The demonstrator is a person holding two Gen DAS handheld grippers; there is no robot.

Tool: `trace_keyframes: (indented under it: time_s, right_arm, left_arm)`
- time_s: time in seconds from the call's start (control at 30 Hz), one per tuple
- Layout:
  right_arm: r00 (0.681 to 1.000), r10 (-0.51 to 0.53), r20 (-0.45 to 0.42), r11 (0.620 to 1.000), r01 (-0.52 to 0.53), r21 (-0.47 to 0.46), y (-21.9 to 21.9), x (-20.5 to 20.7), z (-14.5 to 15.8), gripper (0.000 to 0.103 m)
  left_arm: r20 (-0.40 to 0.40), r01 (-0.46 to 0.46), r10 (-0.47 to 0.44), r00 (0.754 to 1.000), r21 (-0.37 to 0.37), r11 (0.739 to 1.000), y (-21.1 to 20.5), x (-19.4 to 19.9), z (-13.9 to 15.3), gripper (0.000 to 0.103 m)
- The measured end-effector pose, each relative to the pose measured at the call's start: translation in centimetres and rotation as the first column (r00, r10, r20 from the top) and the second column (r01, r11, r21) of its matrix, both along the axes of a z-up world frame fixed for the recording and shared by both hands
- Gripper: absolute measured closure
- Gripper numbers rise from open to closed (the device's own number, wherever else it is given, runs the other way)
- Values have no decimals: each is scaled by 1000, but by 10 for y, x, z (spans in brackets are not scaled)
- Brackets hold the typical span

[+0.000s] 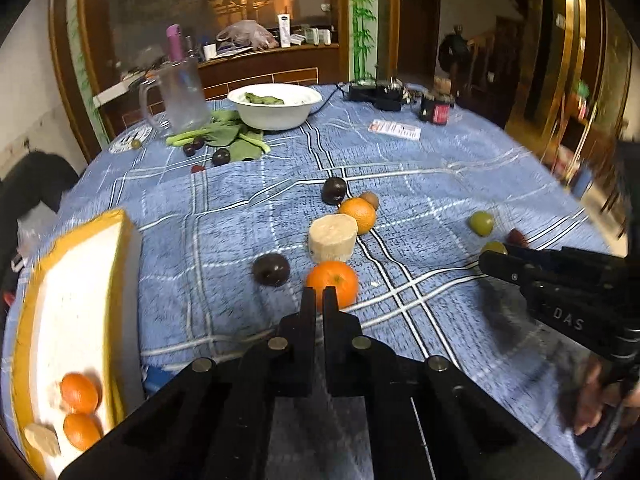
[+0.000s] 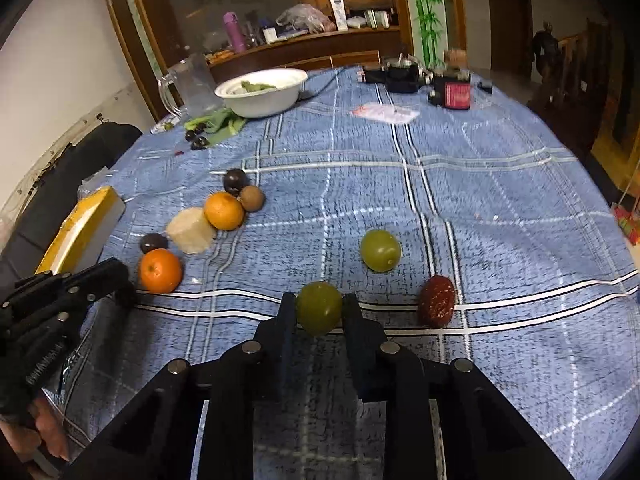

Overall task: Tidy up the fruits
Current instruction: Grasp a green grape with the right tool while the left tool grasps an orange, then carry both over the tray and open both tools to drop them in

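Note:
My left gripper (image 1: 319,294) is shut and empty, just in front of an orange (image 1: 334,282) on the blue checked tablecloth. Beyond it lie a pale cut fruit chunk (image 1: 333,238), a second orange (image 1: 358,214), a kiwi (image 1: 370,199) and two dark plums (image 1: 271,269) (image 1: 334,190). A yellow-rimmed white tray (image 1: 116,264) at the left holds two oranges (image 1: 79,393) and pale chunks. My right gripper (image 2: 319,310) is shut on a green fruit (image 2: 319,308). Another green fruit (image 2: 380,250) and a dark red fruit (image 2: 437,301) lie nearby.
A white bowl (image 1: 276,114) with greens, a clear plastic jug (image 1: 180,96), leafy vegetables (image 1: 228,136) and small dark fruits sit at the far left. Black devices (image 1: 376,94), a red-labelled jar (image 1: 436,110) and a card (image 1: 394,130) lie at the far side.

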State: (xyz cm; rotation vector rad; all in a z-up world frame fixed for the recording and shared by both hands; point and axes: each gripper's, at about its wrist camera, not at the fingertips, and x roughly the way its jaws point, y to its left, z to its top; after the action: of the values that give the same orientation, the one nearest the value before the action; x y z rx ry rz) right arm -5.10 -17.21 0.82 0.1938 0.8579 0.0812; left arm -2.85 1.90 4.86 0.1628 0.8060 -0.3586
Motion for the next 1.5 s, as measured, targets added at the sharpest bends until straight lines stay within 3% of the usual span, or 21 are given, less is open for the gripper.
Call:
trace_keyframes:
  time_s: [0.17,0.23,0.3,0.37,0.5,0.63,0.73,0.93,1.1,1.3,1.5]
  right_arm:
    - [999,13,33,1000,-13,-2,5,-16,10,79]
    - [1000,12,28,1000,-12,7,6,-18,9,79]
    - [1000,9,22,1000,-9,22,5,-19,7,79]
    - [1000,6,19,999,-7,38,4,-20,5,79]
    - [1000,7,24,998,-9,61,2,-20,4,79]
    - [1000,11,24,997,-13,82,0,-19,0,79]
    - [1000,6,5,995,-6,96,-3,-16,-5,79]
    - [1000,4,16,993,-5,116,-7,-18,-4,79]
    - [999,18,35,994,-22,111,-1,-22,3,79]
    - [995,77,61,990,-83,114,26,-29,27,79]
    - [977,190,92,973,-200,117,85,-27,52,78]
  left_arm:
    - [-40,2,-4,999,-56,998,13,-1,2,95]
    - [-52,12,-15,999,-62,998,8,6,-2,77]
    - [-56,38,-41,998,-55,998,-2,14,-8,72]
    - [-68,66,-67,995,-18,998,-15,24,-17,72]
    - [-17,63,-61,998,134,989,-36,42,-29,59]
    - [40,92,-107,993,288,953,-49,40,-42,58]
    - [81,85,-122,989,367,926,-52,30,-43,71]
    - [12,55,-58,998,159,986,-14,21,-21,71]
    - [2,5,-5,1000,10,1000,19,-4,5,71]
    - [16,-119,121,992,-92,989,84,-28,33,71]
    - [-56,-310,305,951,-132,942,158,-39,20,70]
